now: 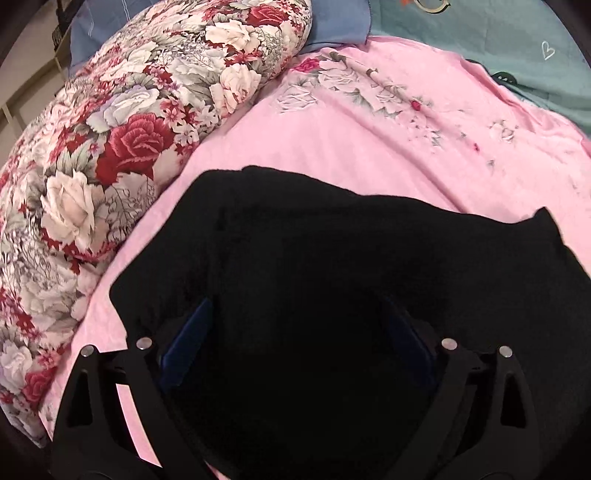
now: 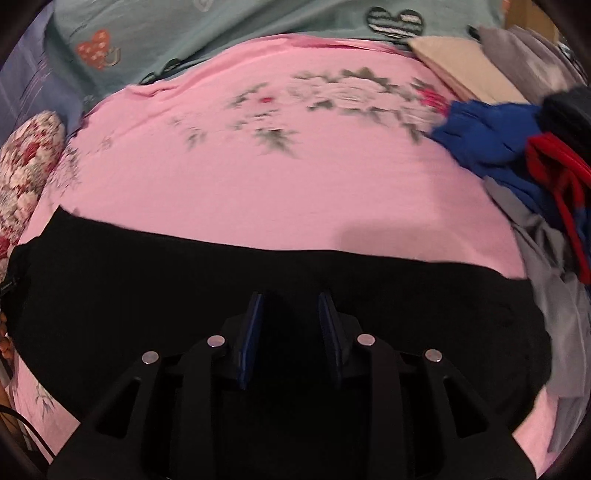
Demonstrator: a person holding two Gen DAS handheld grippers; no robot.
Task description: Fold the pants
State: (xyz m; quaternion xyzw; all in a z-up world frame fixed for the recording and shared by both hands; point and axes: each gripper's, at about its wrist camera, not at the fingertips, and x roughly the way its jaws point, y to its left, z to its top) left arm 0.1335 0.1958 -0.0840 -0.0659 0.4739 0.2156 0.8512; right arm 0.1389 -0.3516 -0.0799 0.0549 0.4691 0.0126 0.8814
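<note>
Pants (image 2: 147,280) are lying black across the near side of the pink sheet (image 2: 280,177).
Left tool (image 1: 295,332) is hovering over them with jaws spread wide; right tool (image 2: 290,321) is standing partly open above the cloth, gripping nothing.

Black pants (image 1: 332,258), pink sheet (image 1: 332,155) with blurred, perhaps floral print, red-rose quilt (image 1: 122,147)

A bed is lying under a pink sheet (image 2: 280,192) printed with pale flowers. Black pants (image 2: 184,280) are lying flat along its near edge. A floral quilt (image 1: 122,129) is resting rolled along the left edge, and a clothes pile (image 2: 517,147) is sitting at the right edge. A teal blanket (image 2: 221,33) is lying along the far edge.
</note>
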